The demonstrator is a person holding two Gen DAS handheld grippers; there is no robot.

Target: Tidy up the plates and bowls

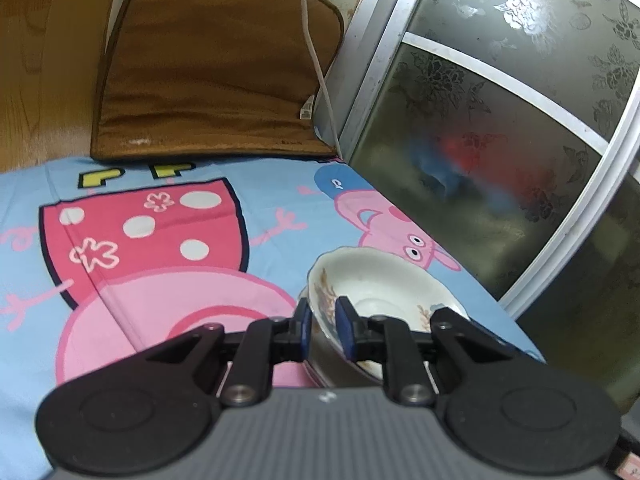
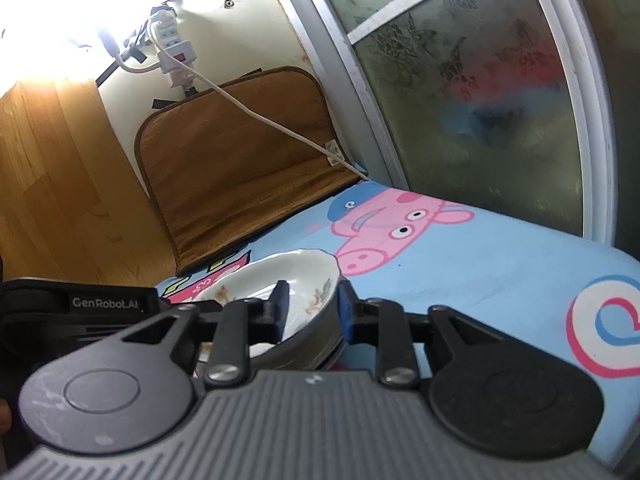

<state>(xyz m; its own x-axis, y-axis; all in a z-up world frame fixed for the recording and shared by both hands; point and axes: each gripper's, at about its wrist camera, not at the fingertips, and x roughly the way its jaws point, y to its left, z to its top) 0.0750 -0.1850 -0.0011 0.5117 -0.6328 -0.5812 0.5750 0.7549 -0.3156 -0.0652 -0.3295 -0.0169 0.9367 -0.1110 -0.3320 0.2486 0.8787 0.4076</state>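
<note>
1. A white ceramic bowl with brown floral sprigs inside and a scalloped rim sits on a metal dish, only partly visible beneath it, on a bed-like surface covered by a blue cartoon-pig sheet. It lies near the sheet's edge that runs along the frosted glass sliding door with a pale metal frame.
2. The left gripper straddles the bowl's near-left rim, one blue pad outside the wall and one inside. The gap is narrow and the pads appear closed on the rim.
3. The right gripper straddles the opposite side of the rim in the same way, one pad inside and one outside. Its jaws stand wider, and a gap seems to show beside the wall, so this grip looks released or loose.
4. The bowl is round, with no long axis; it lies directly ahead of both grippers, between their fingers, equally near to each.
5. Beyond, a brown padded mat leans upright at the sheet's far edge, with a white cable hanging across it.
</note>
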